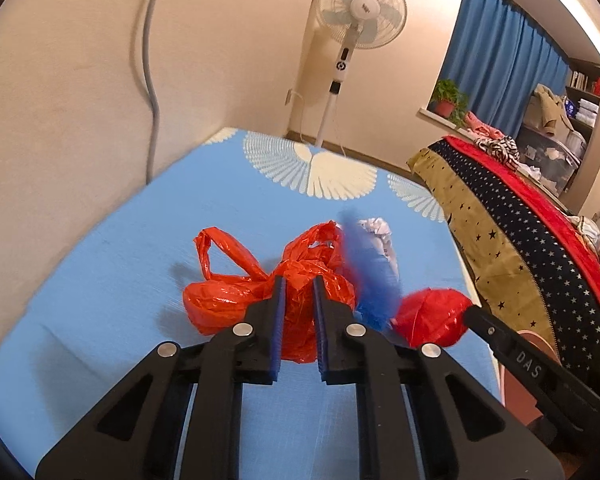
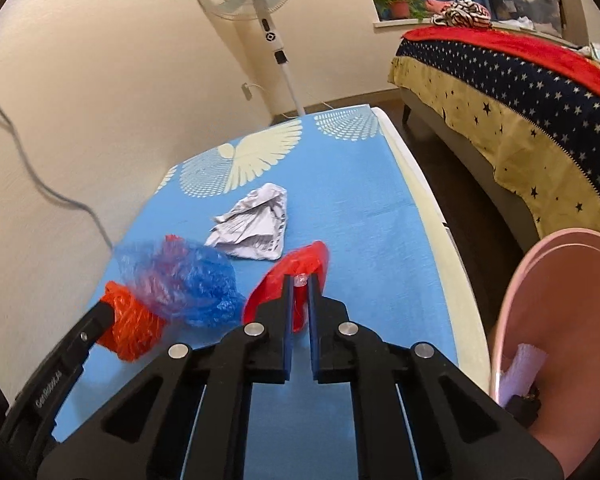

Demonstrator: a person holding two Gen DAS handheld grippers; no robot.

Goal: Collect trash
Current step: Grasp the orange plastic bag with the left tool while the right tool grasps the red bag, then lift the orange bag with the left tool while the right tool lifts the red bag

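Observation:
On the blue cloth-covered table (image 1: 120, 240), in the left wrist view, my left gripper (image 1: 298, 282) is shut on a crumpled orange plastic bag (image 1: 228, 296). A blurred blue plastic bag (image 1: 376, 280) lies against its right side, with crumpled white paper (image 1: 380, 232) behind it. In the right wrist view, my right gripper (image 2: 299, 280) is shut on a red plastic bag (image 2: 292, 268), held just over the cloth. To its left are the blue bag (image 2: 180, 280), the orange bag (image 2: 136, 328) in the left gripper (image 2: 104, 310), and the paper (image 2: 256, 224) farther back.
A pink bin (image 2: 560, 320) with some trash inside stands off the table's right edge. Beyond it is a bed with a star-patterned cover (image 2: 520, 92). A standing fan (image 1: 360, 8) and a cable on the wall (image 1: 152, 92) are behind the table.

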